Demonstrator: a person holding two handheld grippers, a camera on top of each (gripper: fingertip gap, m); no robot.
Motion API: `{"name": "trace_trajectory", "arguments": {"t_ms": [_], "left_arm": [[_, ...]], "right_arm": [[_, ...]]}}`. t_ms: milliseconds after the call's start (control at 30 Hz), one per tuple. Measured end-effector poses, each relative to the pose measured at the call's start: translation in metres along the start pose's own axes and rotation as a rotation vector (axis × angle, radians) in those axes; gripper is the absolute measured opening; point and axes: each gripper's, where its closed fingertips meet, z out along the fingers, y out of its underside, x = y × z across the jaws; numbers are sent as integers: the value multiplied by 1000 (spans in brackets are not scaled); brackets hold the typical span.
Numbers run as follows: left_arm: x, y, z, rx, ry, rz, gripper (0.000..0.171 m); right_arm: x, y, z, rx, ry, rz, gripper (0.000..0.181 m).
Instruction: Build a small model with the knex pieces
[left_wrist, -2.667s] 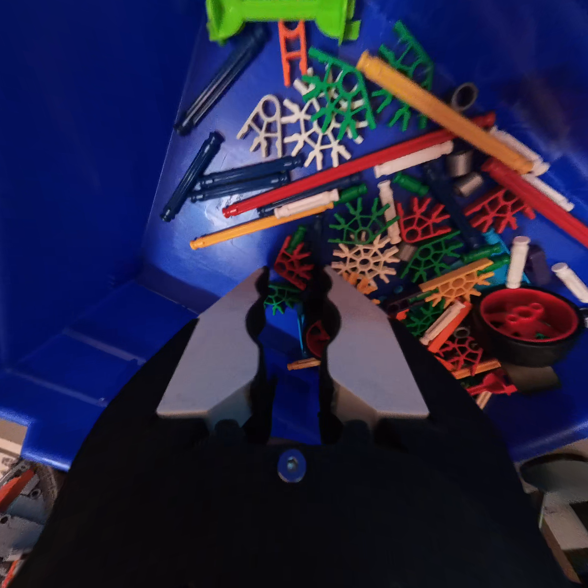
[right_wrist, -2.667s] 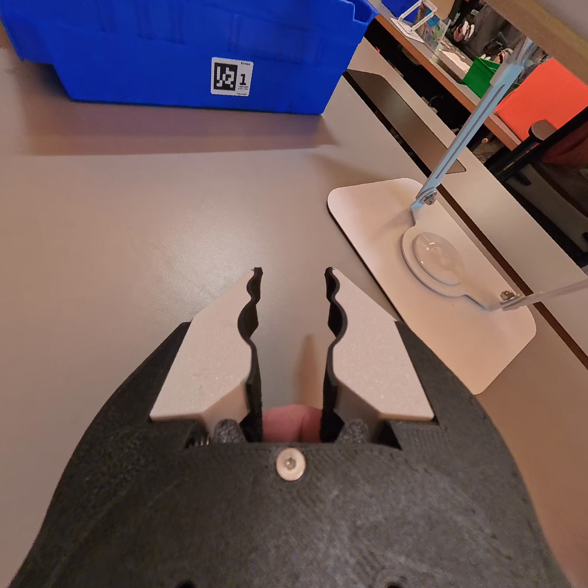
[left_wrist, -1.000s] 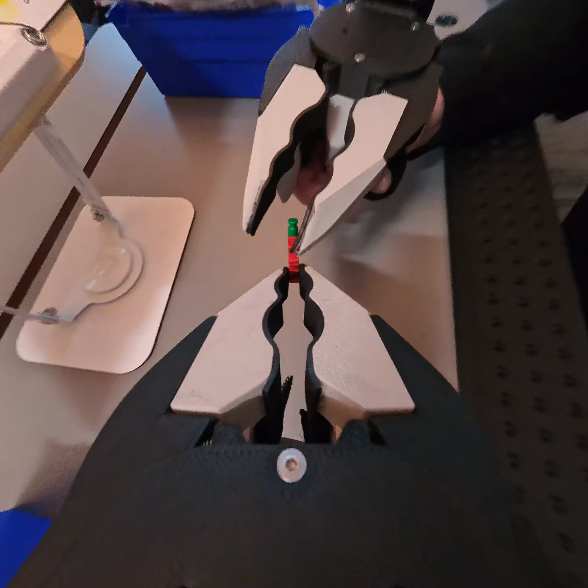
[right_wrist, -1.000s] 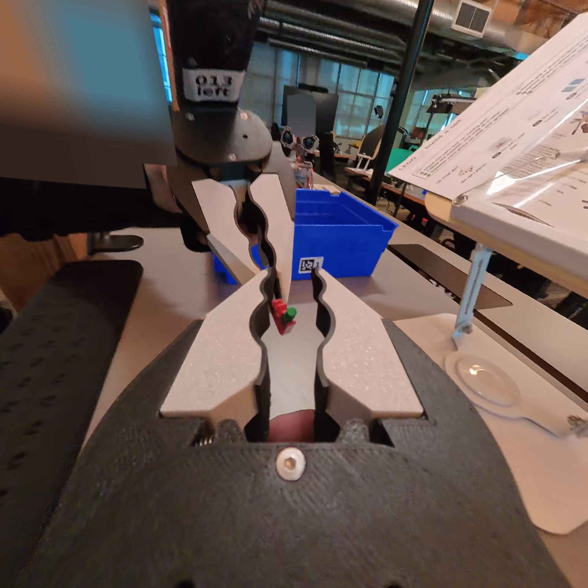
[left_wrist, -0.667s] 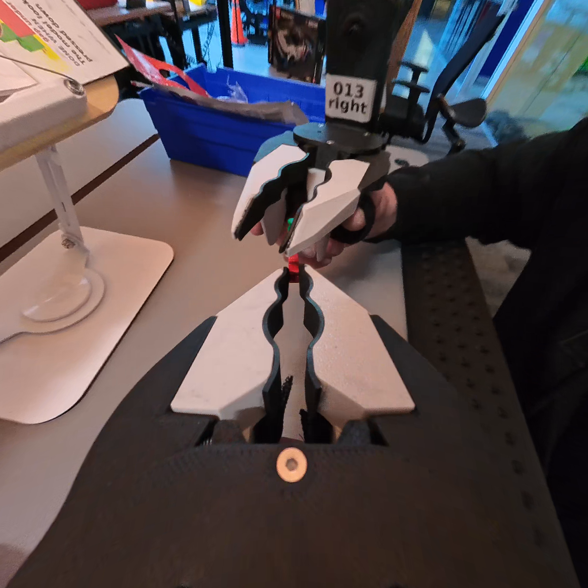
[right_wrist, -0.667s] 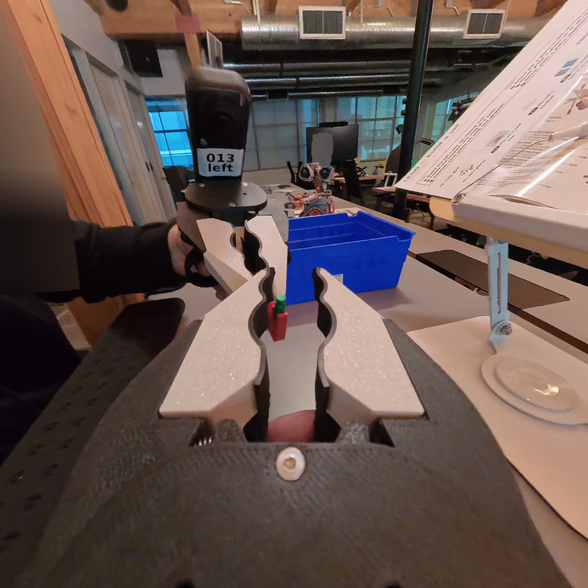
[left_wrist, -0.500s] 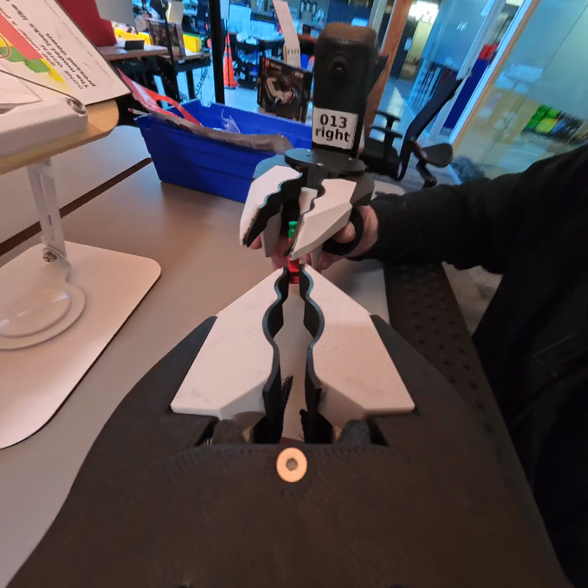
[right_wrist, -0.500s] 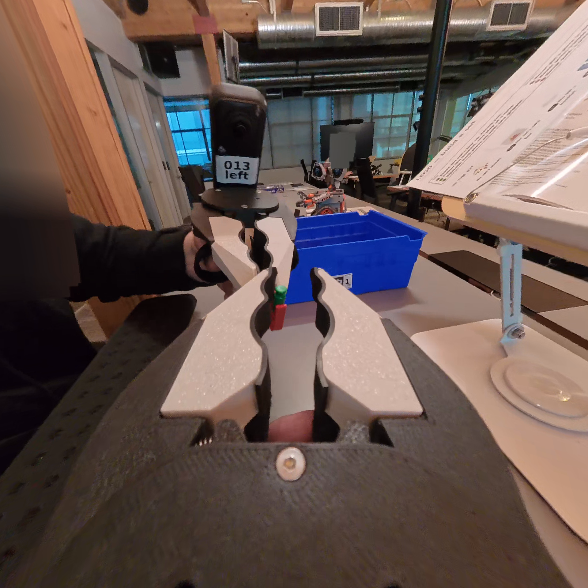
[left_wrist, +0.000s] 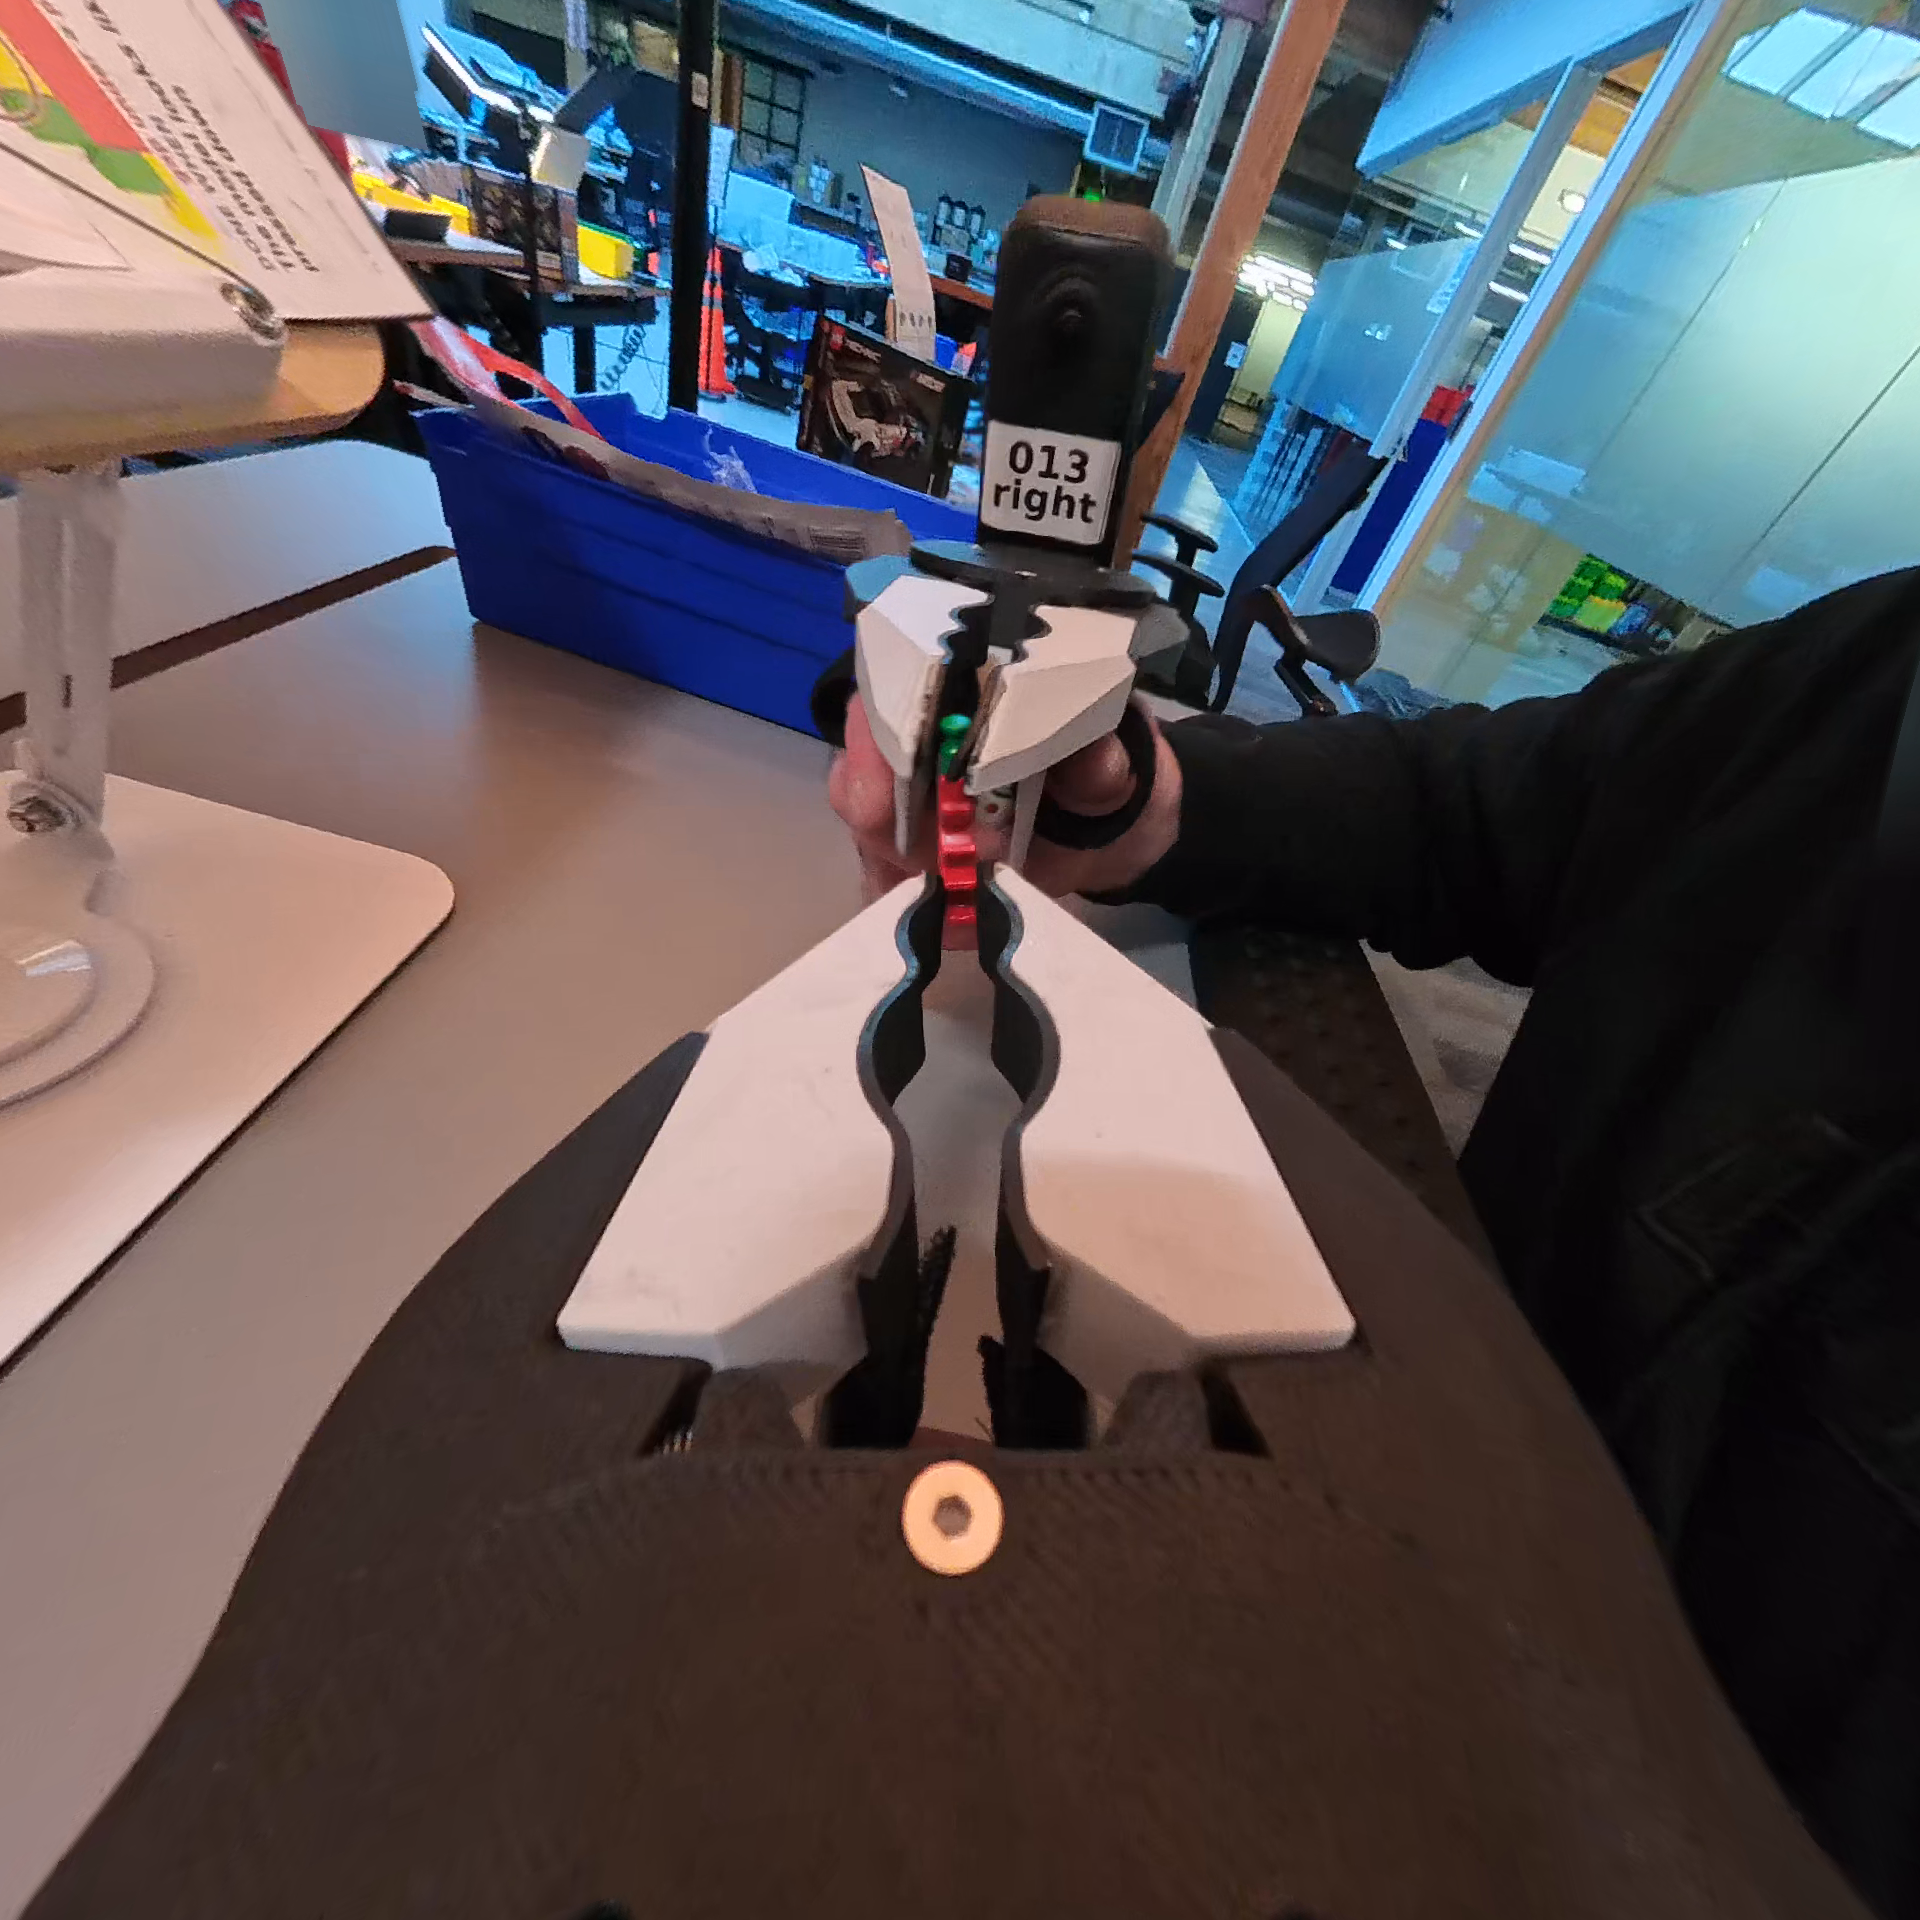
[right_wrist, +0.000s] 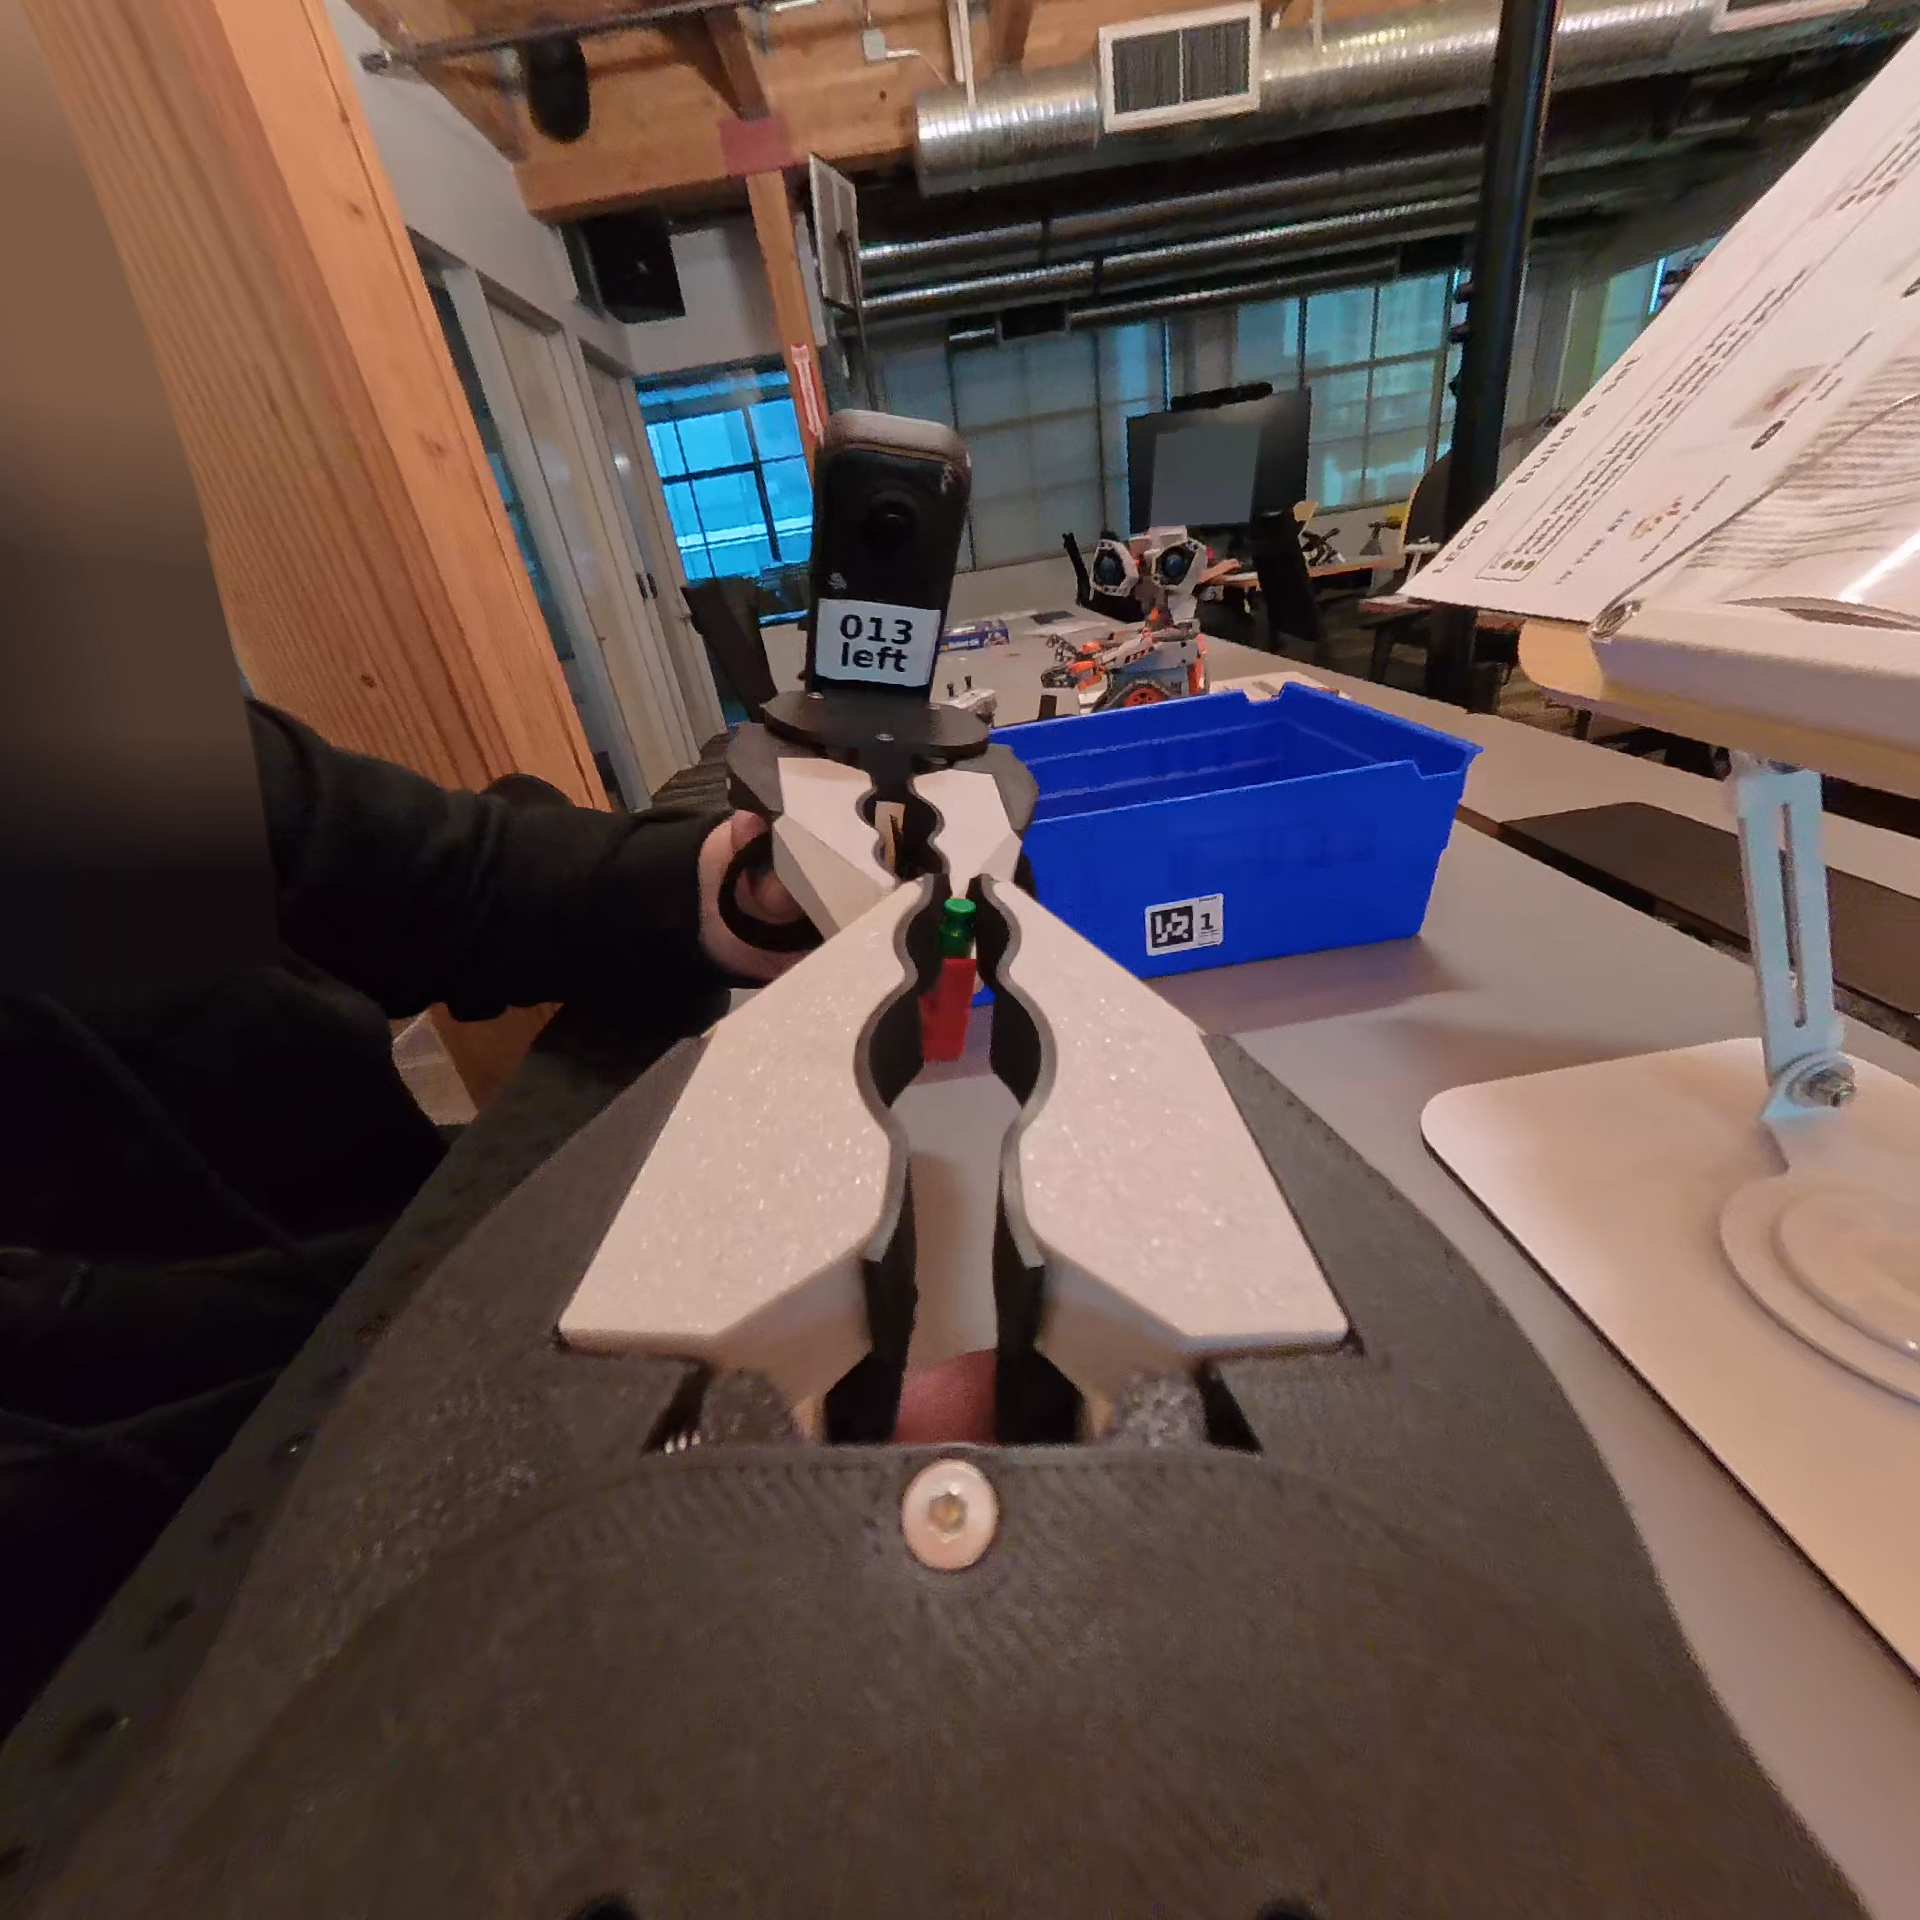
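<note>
Open workshop behind, grey tabletop (left_wrist: 540, 831) below. Left wrist view: blue bin (left_wrist: 644, 582) stuffed with papers sat at the far edge, white stand base (left_wrist: 208, 977) off to one side. My left claw (left_wrist: 954, 914) was nearly closed, tips pinching the near end of the red connector (left_wrist: 954, 862). The green rod (left_wrist: 952, 732) stuck out of its far end, between the fingers of my right claw (left_wrist: 961, 769), which faced me.

Right wrist view: another blue bin (right_wrist: 1247, 831) with a square tag, stand base (right_wrist: 1621, 1247) alongside, toy robot (right_wrist: 1143, 613) far back. Right claw (right_wrist: 951, 920) was narrowed around the green rod (right_wrist: 958, 923); contact looked likely but I couldn't confirm a firm grip. Red connector (right_wrist: 945, 1008) hung just below the rod, left claw (right_wrist: 899, 862) beyond.

Risk, my guess: both holds were tip-only on small parts, so any twist or off-axis pull could pop the rod out or drop the piece onto the tabletop.
</note>
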Motion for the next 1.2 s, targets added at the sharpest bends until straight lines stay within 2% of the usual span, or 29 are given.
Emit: {"name": "trace_trajectory", "arguments": {"t_ms": [100,133,200,233,300,367,400,600,933,1200], "left_arm": [[-1,-5,0,46,0,-19,5],[-1,-7,0,69,-7,-15,12],[-1,-7,1,71,-16,-6,38],[2,-5,4,65,-6,-7,41],[11,-2,10,52,22,5,38],[9,-10,11,102,-42,81,12],[10,-12,11,107,-40,85,4],[7,-10,11,106,-27,33,4],[8,-13,11,143,34,-111,3],[18,-7,16,128,122,-202,3]], "right_arm": [[-2,-5,0,13,20,-28,2],[-3,-9,0,28,19,-30,2],[-6,-16,0,67,22,-25,2],[-8,-17,0,77,17,-17,2],[-11,-18,3,89,9,1,2],[-13,-17,5,98,8,9,2],[-13,-17,5,107,10,18,2],[-9,-14,6,82,61,-45,2],[-3,-13,9,-65,283,-412,2],[-3,-7,11,-200,386,-744,0]]}}
